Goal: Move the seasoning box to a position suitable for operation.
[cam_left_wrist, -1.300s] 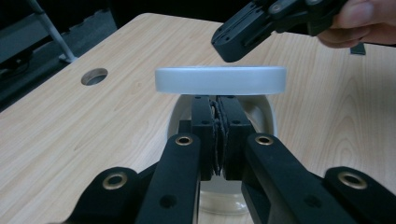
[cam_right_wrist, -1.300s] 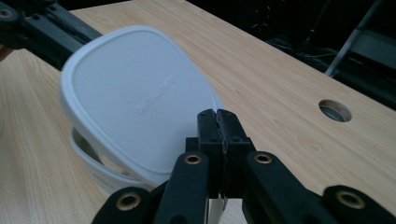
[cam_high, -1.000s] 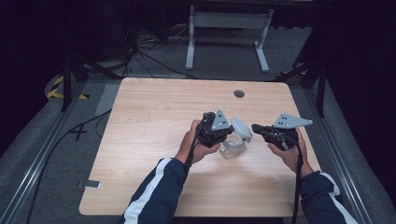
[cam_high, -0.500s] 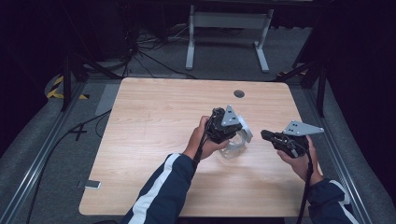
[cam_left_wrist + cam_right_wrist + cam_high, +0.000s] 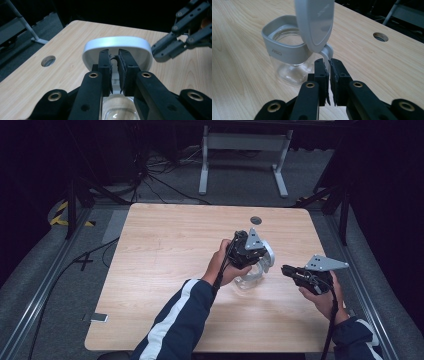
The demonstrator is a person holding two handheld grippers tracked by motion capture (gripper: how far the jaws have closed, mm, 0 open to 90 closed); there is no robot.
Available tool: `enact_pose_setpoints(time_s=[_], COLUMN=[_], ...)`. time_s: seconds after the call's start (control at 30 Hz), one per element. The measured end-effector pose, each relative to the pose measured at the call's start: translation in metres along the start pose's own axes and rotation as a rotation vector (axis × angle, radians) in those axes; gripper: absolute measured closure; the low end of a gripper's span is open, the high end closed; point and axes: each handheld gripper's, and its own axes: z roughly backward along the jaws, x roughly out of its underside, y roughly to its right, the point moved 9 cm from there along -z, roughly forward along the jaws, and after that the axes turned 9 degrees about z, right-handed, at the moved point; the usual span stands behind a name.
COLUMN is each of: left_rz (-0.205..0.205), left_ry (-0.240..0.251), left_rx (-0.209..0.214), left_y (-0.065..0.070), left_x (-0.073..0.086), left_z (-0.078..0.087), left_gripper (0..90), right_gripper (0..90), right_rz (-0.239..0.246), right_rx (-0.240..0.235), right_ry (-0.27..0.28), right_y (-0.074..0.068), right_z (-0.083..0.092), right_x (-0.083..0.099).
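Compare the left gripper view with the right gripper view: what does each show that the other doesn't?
Left gripper view: the right gripper reaching in from the upper right, and the lid seen beyond its own nearly closed jaws.
Right gripper view: the jar from the side, with its grey collar and open mouth, the lid raised above it.
Both: the lid, glass of the jar, the wooden table and its round hole.

The jar [image 5: 289, 65] is clear glass with a grey collar and lid [image 5: 315, 22]; the desk [image 5: 165, 245] is light wood-grain; the sleeve [image 5: 175, 325] is navy with a white stripe.
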Motion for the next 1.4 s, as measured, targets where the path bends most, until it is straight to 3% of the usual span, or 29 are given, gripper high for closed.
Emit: enact_pose_setpoints(time_s=[0.13, 0.37, 0.5, 0.9, 0.97, 1.13, 1.17, 1.2, 1.3, 1.37, 1.4], left_rz=[-0.014, -0.005, -0.019, -0.01, -0.021, -0.027, -0.015, -0.015, -0.014, 0.01, 0.01], left_ry=[-0.01, -0.008, -0.009, -0.013, -0.033, -0.067, -0.088, -0.088, -0.128, -0.15, -0.15], left_rx=[-0.001, -0.004, -0.011, -0.051, -0.059, -0.09, -0.109, -0.109, -0.168, -0.183, -0.183], left_y=[0.001, 0.0, -0.002, -0.005, -0.007, -0.015, -0.02, -0.02, -0.033, -0.041, -0.041], left_x=[-0.001, 0.004, 0.008, 0.036, 0.047, 0.067, 0.079, 0.079, 0.1, 0.117, 0.117], left_z=[-0.002, 0.003, 0.016, 0.059, 0.072, 0.086, 0.091, 0.091, 0.099, 0.109, 0.109], left_gripper=[79.8, 78.2, 76.1, 54.6, 53.1, 48.4, 46.7, 45.0, 41.3, 38.3, 37.0], right_gripper=[83.5, 83.1, 82.2, 73.6, 71.3, 66.7, 64.1, 64.1, 60.0, 56.3, 56.3], right_rz=[-0.002, 0.003, 0.005, 0.001, -0.002, -0.001, 0.006, 0.006, 0.02, 0.026, 0.026], right_rx=[-0.003, -0.01, -0.012, -0.032, -0.029, -0.046, -0.037, -0.037, -0.036, -0.043, -0.043], right_ry=[0.004, 0.0, -0.001, 0.008, 0.008, 0.015, 0.013, 0.013, 0.03, 0.033, 0.033], right_y=[-0.001, -0.002, -0.003, -0.007, -0.007, -0.008, -0.009, -0.009, -0.009, -0.01, -0.01], right_z=[0.001, -0.001, 0.0, 0.006, 0.008, 0.011, 0.013, 0.013, 0.017, 0.019, 0.019], right_x=[0.0, 0.001, 0.001, 0.003, 0.004, 0.007, 0.009, 0.009, 0.01, 0.011, 0.011])
